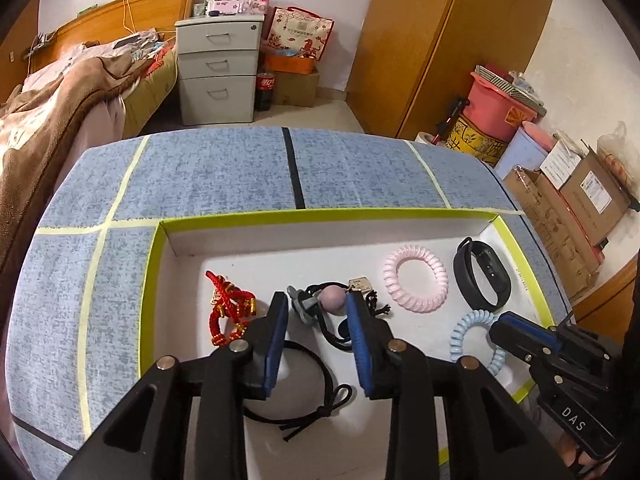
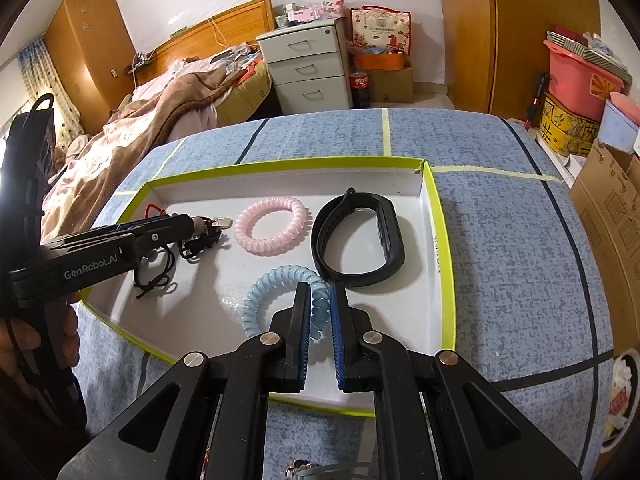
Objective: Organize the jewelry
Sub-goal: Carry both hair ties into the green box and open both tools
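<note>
A white tray with a lime-green rim point(image 1: 160, 240) holds the jewelry. My left gripper point(image 1: 318, 300) is open over it. A black hair tie with a pink bead and grey charm point(image 1: 334, 298) lies between its fingers, and the pads do not press it. A red knotted cord bracelet point(image 1: 228, 308) lies to the left, and a black cord loop point(image 1: 316, 380) lies under the gripper. To the right are a pink coil tie point(image 1: 416, 278) and a black wristband point(image 1: 480, 280). My right gripper point(image 2: 320, 290) is shut on the blue coil tie point(image 2: 260, 300) near the tray's front.
The tray sits on a table covered in blue cloth point(image 2: 500, 240) marked with tape lines. Beyond the table are a bed point(image 1: 60, 112), a white drawer unit point(image 1: 218, 72) and a wooden wardrobe point(image 1: 440, 40). Cardboard boxes point(image 1: 568, 208) stand at the right.
</note>
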`<action>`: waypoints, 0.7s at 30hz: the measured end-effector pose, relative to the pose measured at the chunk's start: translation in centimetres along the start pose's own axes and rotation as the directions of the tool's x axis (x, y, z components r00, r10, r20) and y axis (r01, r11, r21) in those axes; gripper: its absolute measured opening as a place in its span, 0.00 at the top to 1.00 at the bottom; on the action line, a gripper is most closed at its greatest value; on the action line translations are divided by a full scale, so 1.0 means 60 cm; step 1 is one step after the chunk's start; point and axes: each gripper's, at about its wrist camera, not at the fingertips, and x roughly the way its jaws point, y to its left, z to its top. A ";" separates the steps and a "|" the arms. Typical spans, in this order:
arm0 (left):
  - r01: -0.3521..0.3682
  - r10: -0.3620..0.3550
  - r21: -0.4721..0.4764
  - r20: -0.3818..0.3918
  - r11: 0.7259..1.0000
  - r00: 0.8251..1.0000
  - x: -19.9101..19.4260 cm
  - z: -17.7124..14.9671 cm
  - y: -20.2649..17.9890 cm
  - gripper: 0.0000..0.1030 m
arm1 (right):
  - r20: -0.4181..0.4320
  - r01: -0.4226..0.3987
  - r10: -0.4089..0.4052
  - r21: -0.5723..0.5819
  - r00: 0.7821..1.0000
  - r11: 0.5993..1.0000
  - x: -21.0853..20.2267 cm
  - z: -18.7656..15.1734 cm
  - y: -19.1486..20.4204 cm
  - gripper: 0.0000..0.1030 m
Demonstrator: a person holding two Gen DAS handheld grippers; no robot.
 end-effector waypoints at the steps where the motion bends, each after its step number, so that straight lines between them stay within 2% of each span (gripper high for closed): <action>1: 0.003 -0.003 -0.003 -0.001 1.000 1.000 -0.001 0.000 0.000 0.65 | 0.000 0.002 -0.002 0.002 1.000 1.000 0.000 0.000 -0.001 0.89; 4: -0.021 0.021 0.000 0.009 1.000 1.000 -0.006 -0.003 0.000 0.62 | 0.001 -0.004 0.004 0.008 1.000 1.000 -0.002 -0.001 -0.002 0.87; 10: -0.022 0.021 0.010 0.029 1.000 0.999 -0.025 -0.007 -0.007 0.56 | 0.022 -0.013 0.014 -0.004 1.000 1.000 -0.014 -0.004 0.003 0.84; 14: -0.019 0.018 0.023 0.052 1.000 0.998 -0.048 -0.016 -0.014 0.53 | 0.035 -0.012 0.012 -0.008 0.999 1.000 -0.027 -0.007 0.006 0.63; 21: 0.002 -0.004 0.026 0.085 1.000 0.996 -0.092 -0.038 -0.019 0.51 | 0.059 -0.023 0.023 -0.006 0.998 1.000 -0.057 -0.019 0.006 0.63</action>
